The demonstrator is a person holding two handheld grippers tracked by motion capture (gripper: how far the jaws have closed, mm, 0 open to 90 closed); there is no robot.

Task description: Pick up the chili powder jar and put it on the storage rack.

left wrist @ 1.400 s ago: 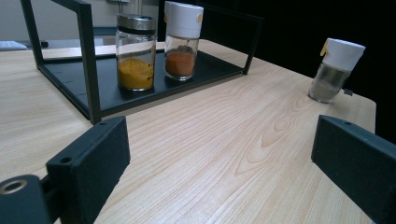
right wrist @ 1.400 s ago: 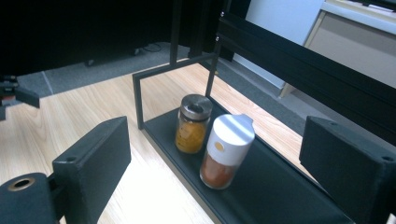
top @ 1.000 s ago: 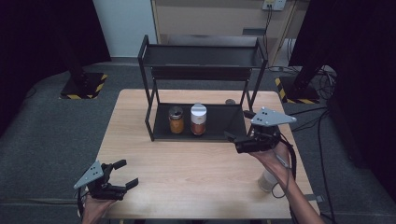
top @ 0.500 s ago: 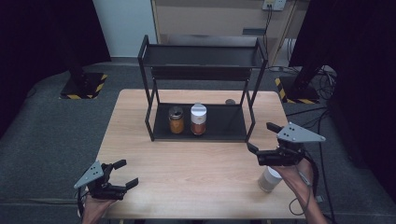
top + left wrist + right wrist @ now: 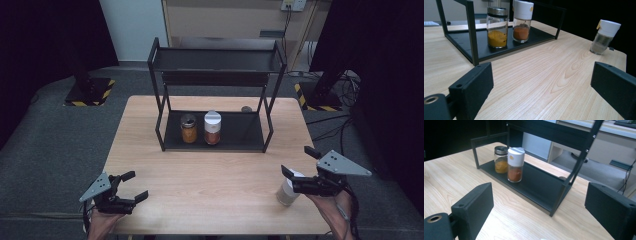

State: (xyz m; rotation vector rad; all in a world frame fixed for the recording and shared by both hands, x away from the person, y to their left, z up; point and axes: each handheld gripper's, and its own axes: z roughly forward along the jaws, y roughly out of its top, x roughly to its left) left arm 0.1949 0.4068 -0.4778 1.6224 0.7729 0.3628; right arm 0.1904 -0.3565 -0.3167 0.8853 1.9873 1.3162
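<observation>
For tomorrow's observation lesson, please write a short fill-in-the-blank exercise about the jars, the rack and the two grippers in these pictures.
1. The black rack holds ___ jars on its bottom shelf.
2. The jar of yellow powder has a ___ lid.
3. The jaws of the left gripper stand ___.
4. The white-capped jar near the right gripper stands ___ the rack, on the table.

Missing words: two; metal; open; outside

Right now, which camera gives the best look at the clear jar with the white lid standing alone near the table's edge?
The left gripper view: the lone clear white-lidded jar stands unobstructed, its side and lid plain. In the high view the same jar is small and partly behind the right gripper.
</observation>
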